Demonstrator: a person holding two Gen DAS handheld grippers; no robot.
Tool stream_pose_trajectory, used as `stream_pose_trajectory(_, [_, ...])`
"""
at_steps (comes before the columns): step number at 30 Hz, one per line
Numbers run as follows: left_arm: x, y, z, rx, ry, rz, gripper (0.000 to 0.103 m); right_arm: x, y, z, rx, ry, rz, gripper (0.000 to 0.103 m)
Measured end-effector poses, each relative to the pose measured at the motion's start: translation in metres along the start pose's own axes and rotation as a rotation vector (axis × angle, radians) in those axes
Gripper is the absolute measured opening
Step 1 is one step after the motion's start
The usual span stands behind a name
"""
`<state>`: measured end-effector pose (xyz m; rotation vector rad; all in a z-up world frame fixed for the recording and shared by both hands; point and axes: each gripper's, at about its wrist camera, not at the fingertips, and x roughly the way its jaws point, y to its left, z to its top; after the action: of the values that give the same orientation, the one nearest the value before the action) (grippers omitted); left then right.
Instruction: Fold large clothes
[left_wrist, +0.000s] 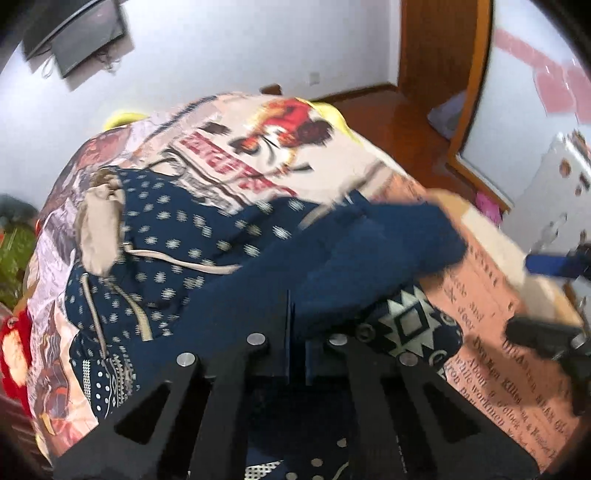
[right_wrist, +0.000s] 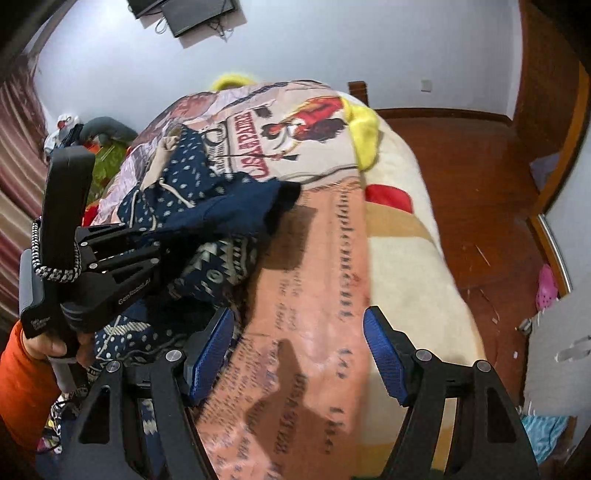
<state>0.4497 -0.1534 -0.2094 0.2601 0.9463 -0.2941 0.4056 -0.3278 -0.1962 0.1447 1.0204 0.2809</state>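
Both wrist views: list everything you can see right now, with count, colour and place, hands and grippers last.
Garment: one, navy with white dots and cream drawstrings, crumpled on the bed.
Blanket: one, printed peach and cream, covering the bed.
Yellow cloth: one, at the blanket's far edge.
Screen: one, dark, on the white wall.
Floor: reddish wood, right of the bed.
Pink shoe: one, on the floor.
Left gripper: black, shut on the garment.
Right gripper: blue pads, open above the blanket.
Hand: one, orange sleeve, holding the left gripper.
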Motion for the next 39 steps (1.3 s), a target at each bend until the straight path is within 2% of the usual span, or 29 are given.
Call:
stream_pose_trajectory(5, [-0.037, 0.054, 0.005, -0.135, -0.093, -0.001, 0.005, 0.016, 0.025, 0.017, -0.03, 0.006, 0.033, 0.071])
stream_pose_trajectory(10, [-0.053, 0.115, -0.013, -0.23, -0.107, 0.06, 0.005, 0.053, 0.043, 0.028, -0.071, 0.062, -0.001, 0.071])
stream_pose_trajectory(13, [-0.046, 0.155, -0.041, -0.284, -0.058, 0.105, 0.005, 0.073, 0.047, 0.026, -0.088, 0.105, -0.029, 0.071])
stream_pose_trajectory(15, [-0.038, 0.176, -0.061, -0.319, -0.019, 0.104, 0.005, 0.081, 0.045, 0.023, -0.084, 0.113, -0.034, 0.071])
stream_pose_trajectory(20, [-0.008, 0.208, -0.121, -0.388, 0.108, 0.034, 0.007, 0.082, 0.048, 0.018, -0.106, 0.098, -0.039, 0.077])
stream_pose_trajectory(23, [0.006, 0.213, -0.15, -0.409, 0.155, 0.014, 0.024, 0.085, 0.056, 0.016, -0.138, 0.109, -0.074, 0.08])
stream_pose_trajectory(24, [0.011, 0.215, -0.159, -0.415, 0.17, 0.015, 0.034, 0.085, 0.059, 0.015, -0.148, 0.11, -0.083, 0.08])
stream_pose_trajectory(25, [0.012, 0.218, -0.166, -0.421, 0.174, 0.02, 0.042, 0.086, 0.061, 0.015, -0.16, 0.111, -0.093, 0.08])
stream_pose_trajectory(28, [0.011, 0.226, -0.178, -0.441, 0.163, 0.02, 0.059, 0.087, 0.062, 0.014, -0.166, 0.113, -0.102, 0.08])
stream_pose_trajectory(30, [0.006, 0.233, -0.184, -0.463, 0.155, 0.024, 0.063, 0.087, 0.061, 0.014, -0.164, 0.115, -0.1, 0.08])
stream_pose_trajectory(35, [-0.005, 0.262, -0.2, -0.614, 0.136, 0.009, 0.064, 0.089, 0.061, 0.015, -0.173, 0.12, -0.104, 0.082])
stream_pose_trajectory(39, [-0.013, 0.264, -0.208, -0.597, 0.147, 0.08, 0.064, 0.09, 0.063, 0.014, -0.18, 0.121, -0.097, 0.085])
